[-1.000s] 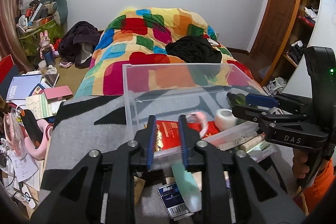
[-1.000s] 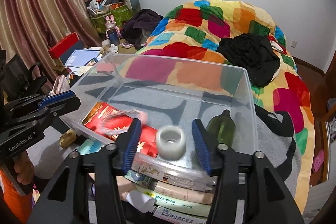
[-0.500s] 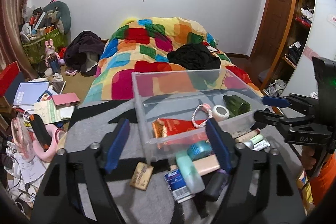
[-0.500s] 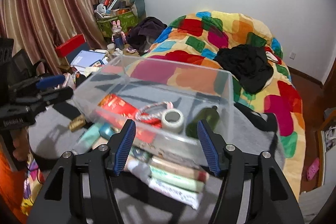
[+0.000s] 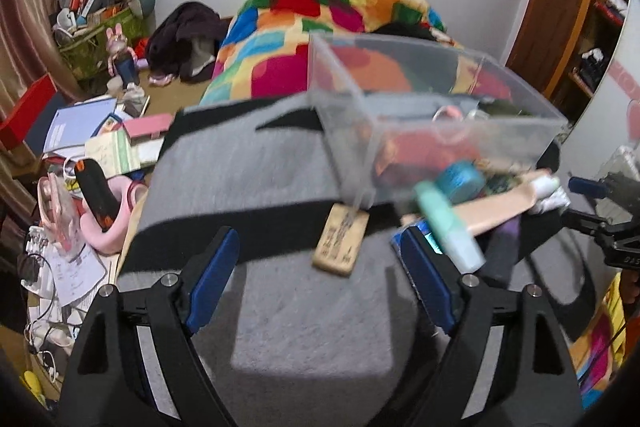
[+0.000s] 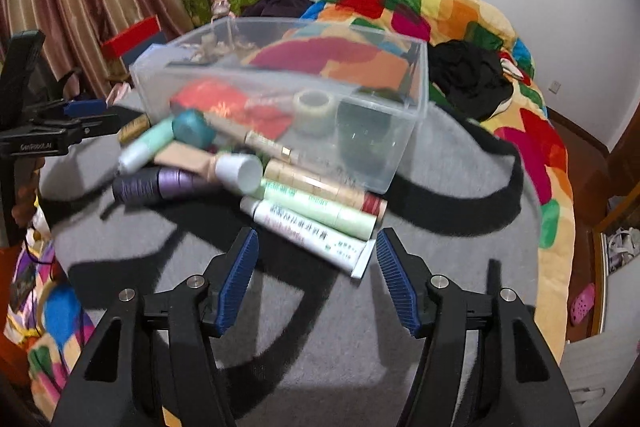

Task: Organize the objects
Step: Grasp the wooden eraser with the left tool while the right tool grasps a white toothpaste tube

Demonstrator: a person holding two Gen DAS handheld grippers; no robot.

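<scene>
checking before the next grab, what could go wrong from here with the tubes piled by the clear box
1. The clear box seems to rest partly on the piled tubes, so pulling one could tip or shift it.
2. The white tube lies at an angle between the open fingers of the right gripper; a grab might catch only its flat end.
3. The round purple bottle may roll on the grey blanket if nudged.

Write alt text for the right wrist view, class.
A clear plastic storage box rests on a grey and black blanket, cosmetic tubes and bottles piled against its front. The open right gripper hovers near a white printed tube.
</scene>
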